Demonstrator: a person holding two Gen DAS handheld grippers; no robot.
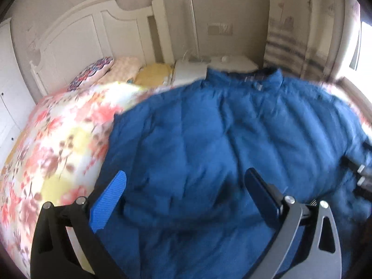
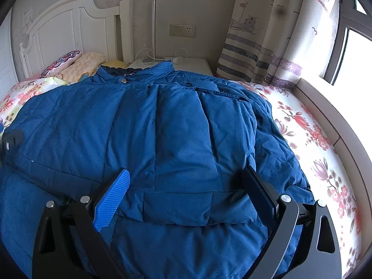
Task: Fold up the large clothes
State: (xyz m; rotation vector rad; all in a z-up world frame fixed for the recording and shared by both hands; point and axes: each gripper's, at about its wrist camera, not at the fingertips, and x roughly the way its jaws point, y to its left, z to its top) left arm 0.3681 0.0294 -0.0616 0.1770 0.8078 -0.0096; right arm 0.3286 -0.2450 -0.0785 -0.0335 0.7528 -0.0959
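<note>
Floral sheets cover the bed, and a blue quilted jacket lies spread across it, collar toward the headboard. The left gripper hovers over the jacket's middle, fingers wide apart, nothing between them but padding below. The right gripper hangs likewise above a folded-over panel near the hem, its fingers spread apart and empty.

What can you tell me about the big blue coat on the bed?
The blue coat is puffy and quilted, with stitched panels. It lies spread flat on the flowery bedspread, its collar, which has a metal snap, toward the headboard. One side looks folded over the middle. Both open grippers hover over it, not pinching it.
</note>
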